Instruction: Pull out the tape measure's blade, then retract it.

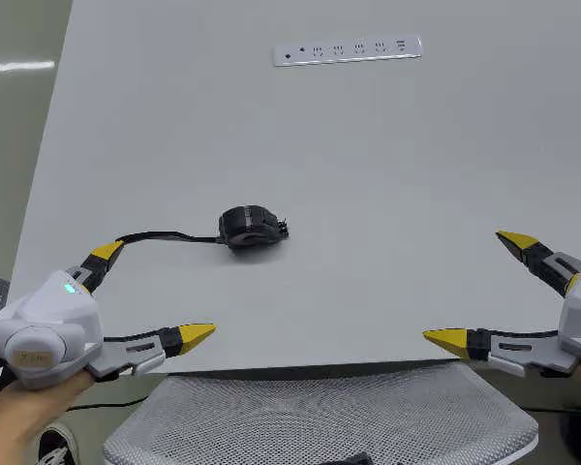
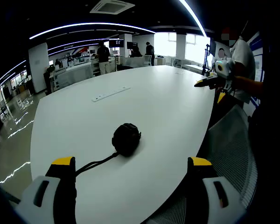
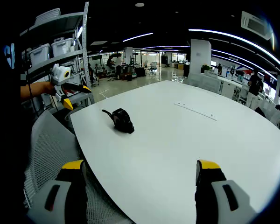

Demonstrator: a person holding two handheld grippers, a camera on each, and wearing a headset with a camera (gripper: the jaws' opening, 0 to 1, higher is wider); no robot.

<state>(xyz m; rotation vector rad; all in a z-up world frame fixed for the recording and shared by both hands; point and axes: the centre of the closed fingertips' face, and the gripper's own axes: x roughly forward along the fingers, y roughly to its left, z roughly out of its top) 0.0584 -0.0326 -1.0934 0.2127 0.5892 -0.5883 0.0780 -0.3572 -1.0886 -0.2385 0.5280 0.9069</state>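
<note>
A black tape measure lies on the white table, its black wrist strap trailing to the left. In the left gripper view the tape measure sits ahead of the yellow-tipped jaws; in the right gripper view the tape measure lies far off to the left. My left gripper is open near the table's front left edge, empty, about a hand's width from the case. My right gripper is open at the front right edge, empty and well away from it.
A white power strip lies flat at the far side of the table. A grey mesh chair back sits below the table's front edge. In the gripper views an open office with shelves and people lies beyond the table.
</note>
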